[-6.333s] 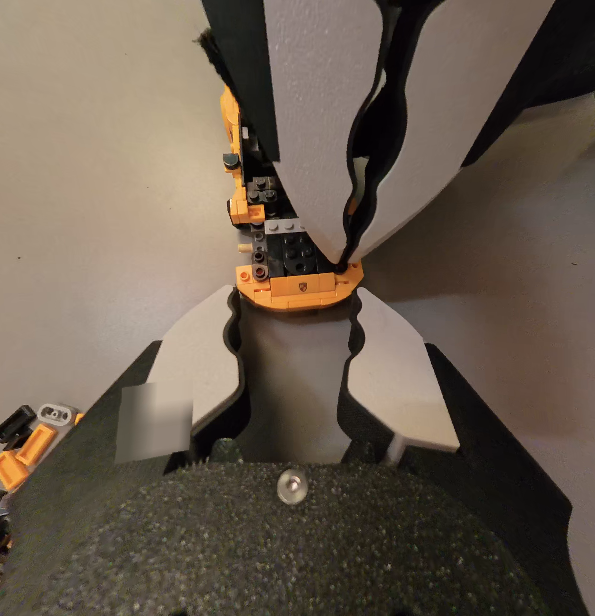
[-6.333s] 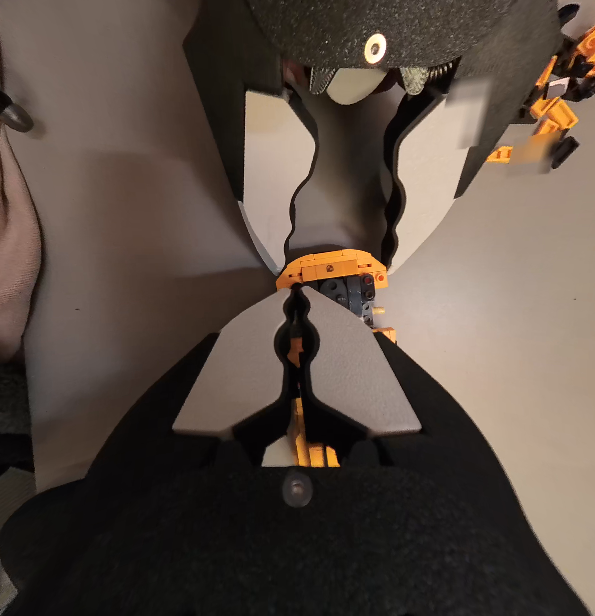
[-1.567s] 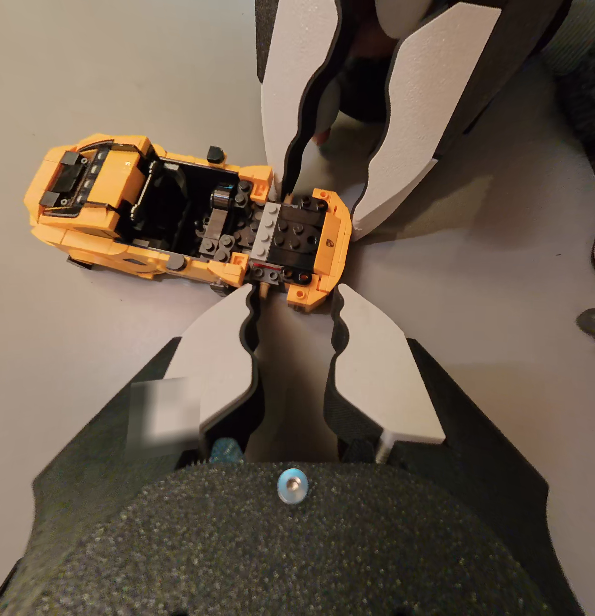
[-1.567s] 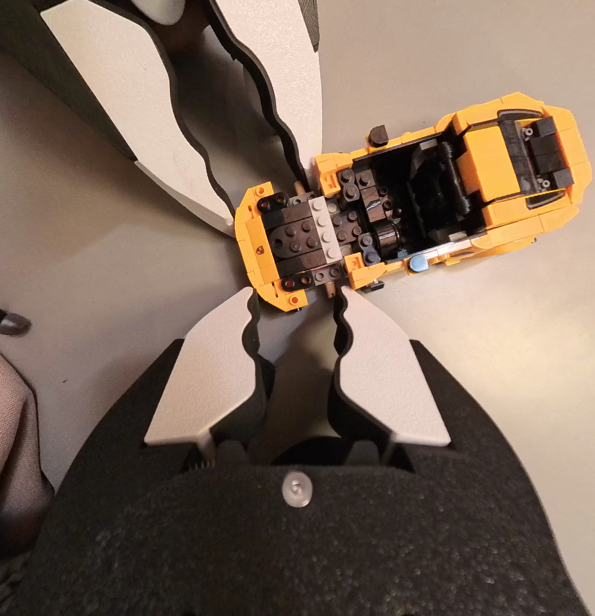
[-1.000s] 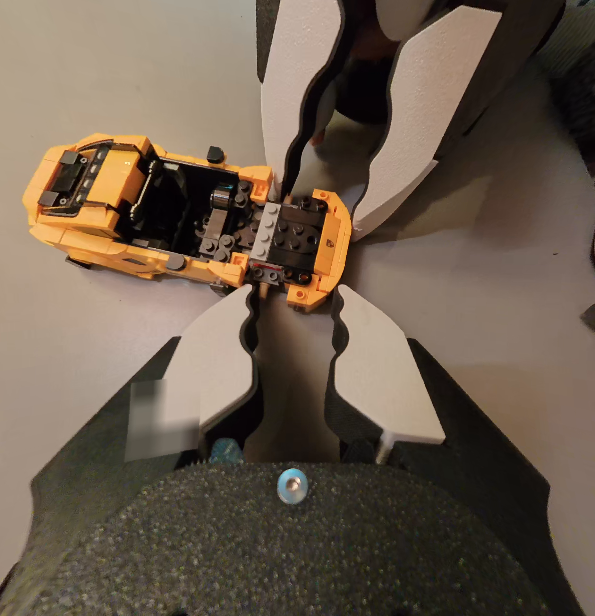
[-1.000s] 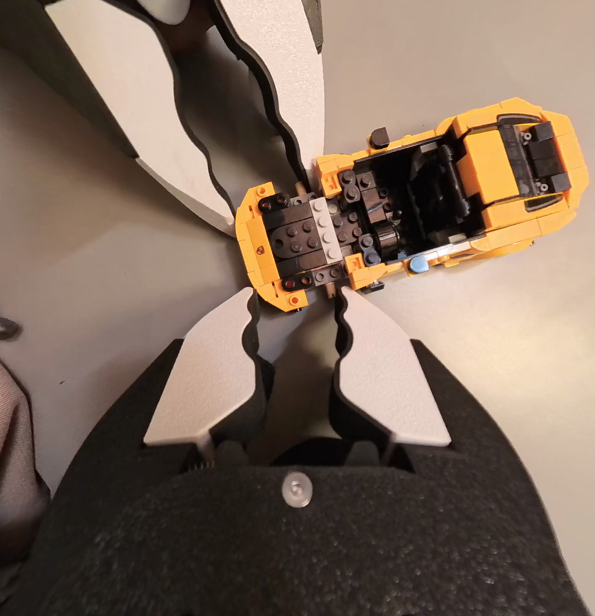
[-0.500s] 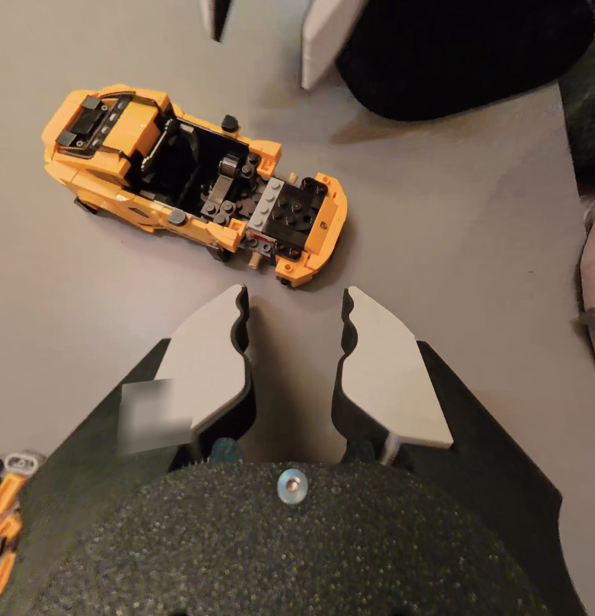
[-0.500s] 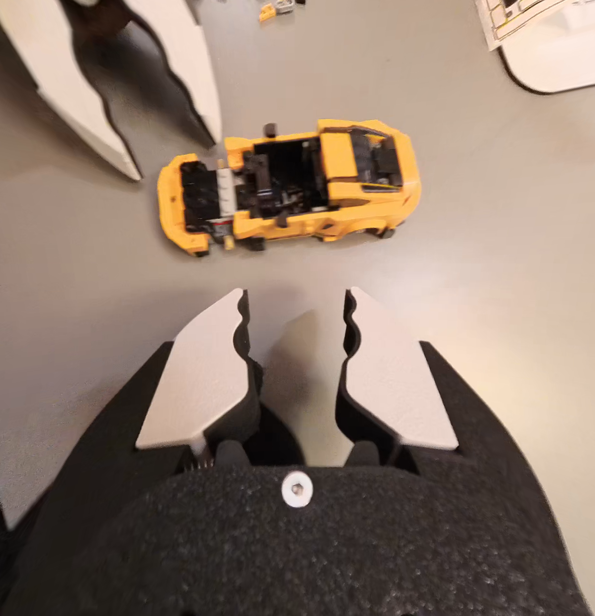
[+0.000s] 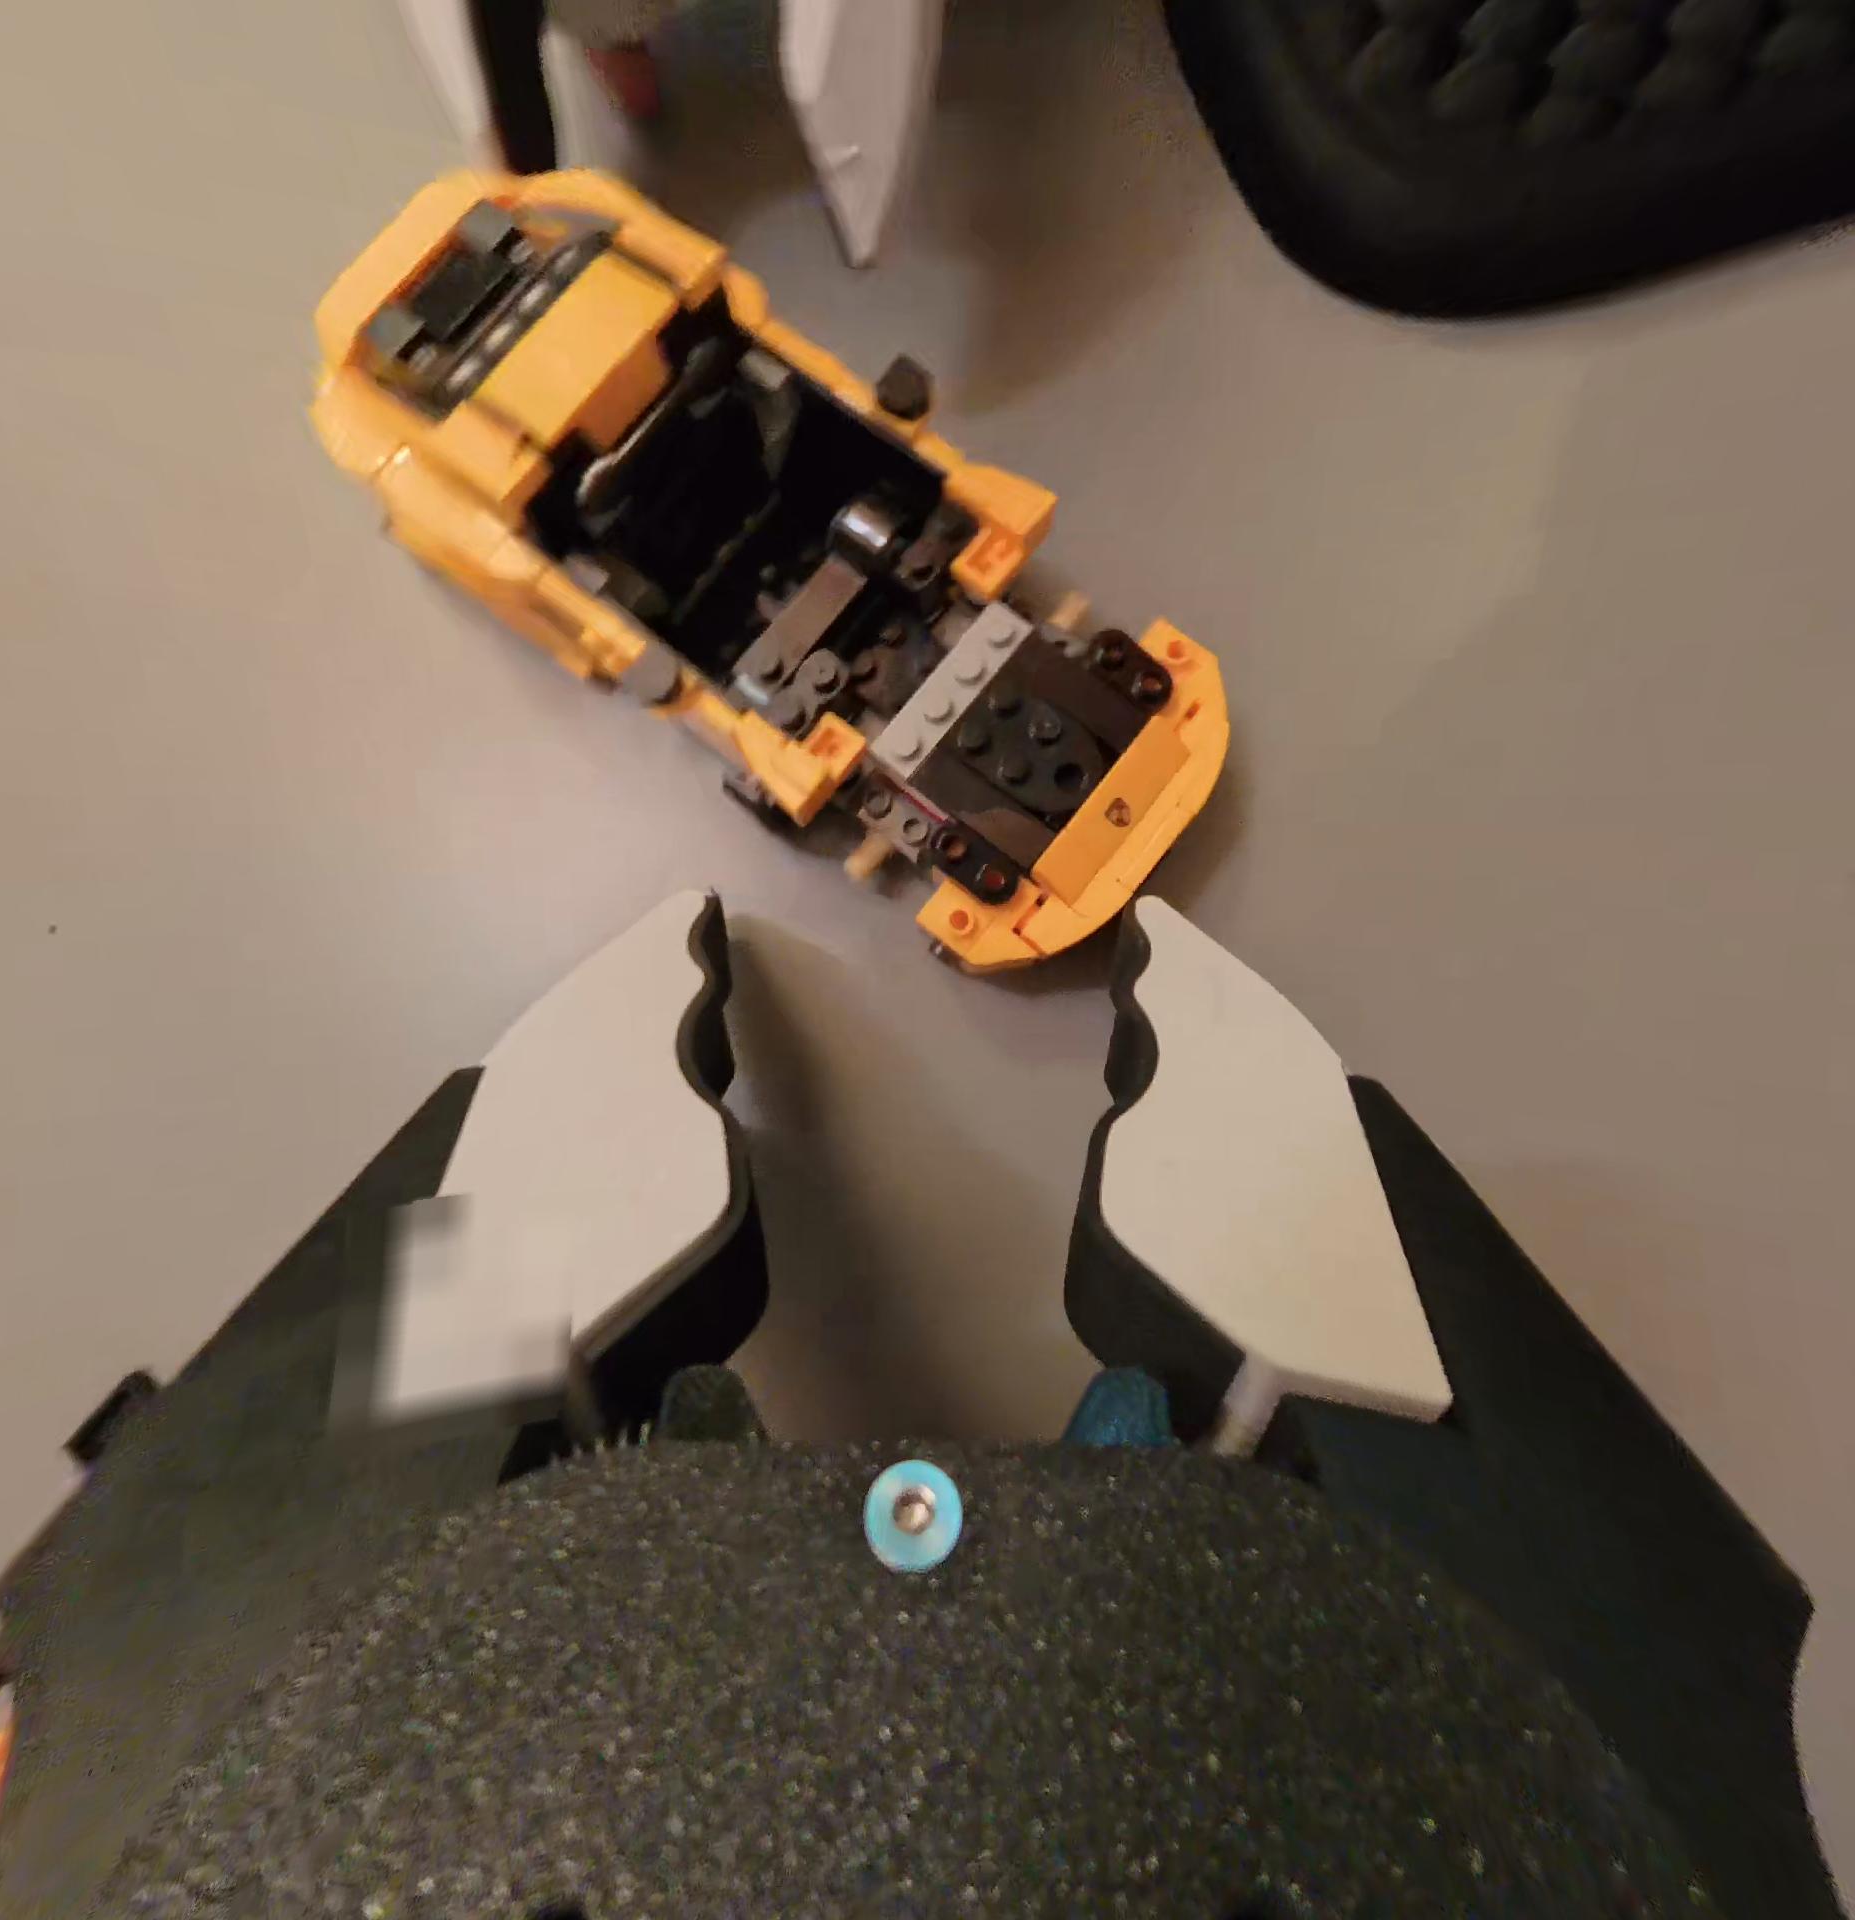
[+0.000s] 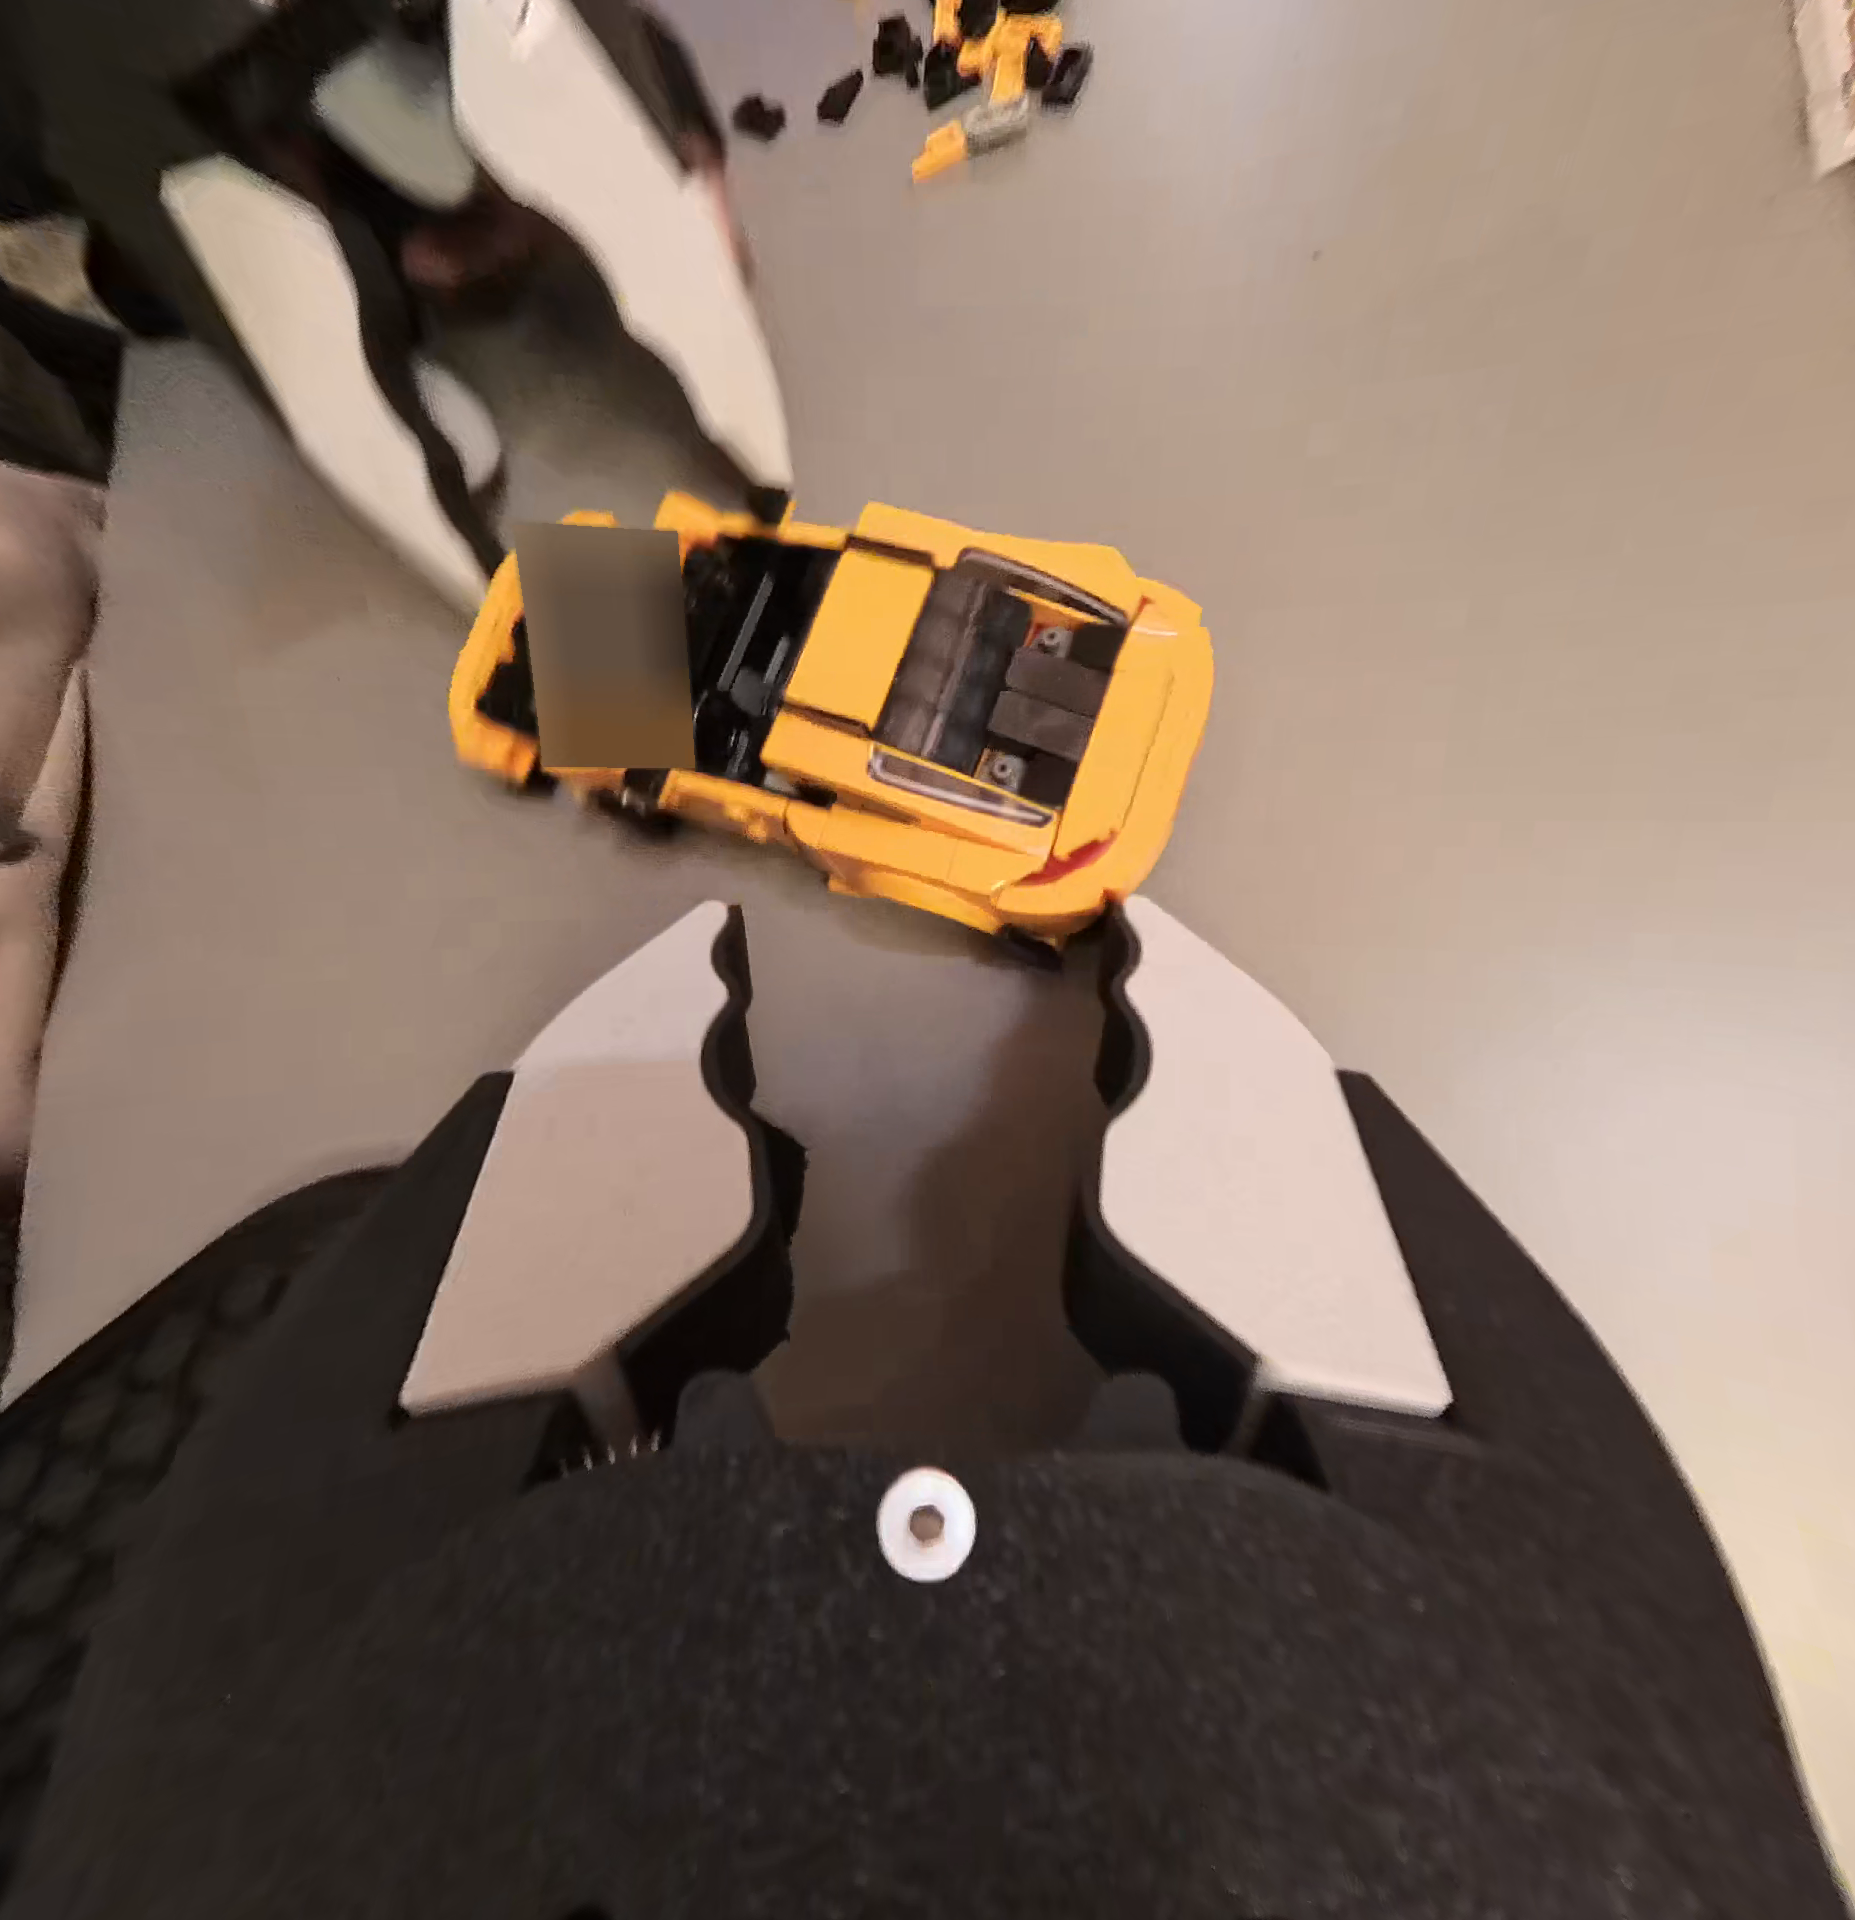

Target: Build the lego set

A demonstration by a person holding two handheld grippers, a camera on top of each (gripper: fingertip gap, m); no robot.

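Observation:
A partly built orange and black lego car (image 9: 757, 582) lies on the grey table, its open black studded front end toward my left gripper. My left gripper (image 9: 918, 914) is open and empty, its right fingertip just beside the car's orange nose. In the right wrist view the car (image 10: 840, 717) shows with its rear end nearest. My right gripper (image 10: 923, 914) is open and empty, its right fingertip next to the car's rear corner. The other gripper shows at the far side of the car in each view, the right one (image 9: 694, 125) and the left one (image 10: 466, 343).
A pile of loose black and orange lego pieces (image 10: 964, 83) lies at the far side of the table. A sheet of paper (image 10: 1848, 94) sits at the top right edge. Cloth (image 10: 19, 644) shows at the left edge. Bare grey table (image 10: 1422, 416) surrounds the car. About 12 cm separates my left fingertips from my right.
Both grippers let go of the car's front, drew back, then came close again. The right gripper now sits at the car's rear. The car has turned on the table.

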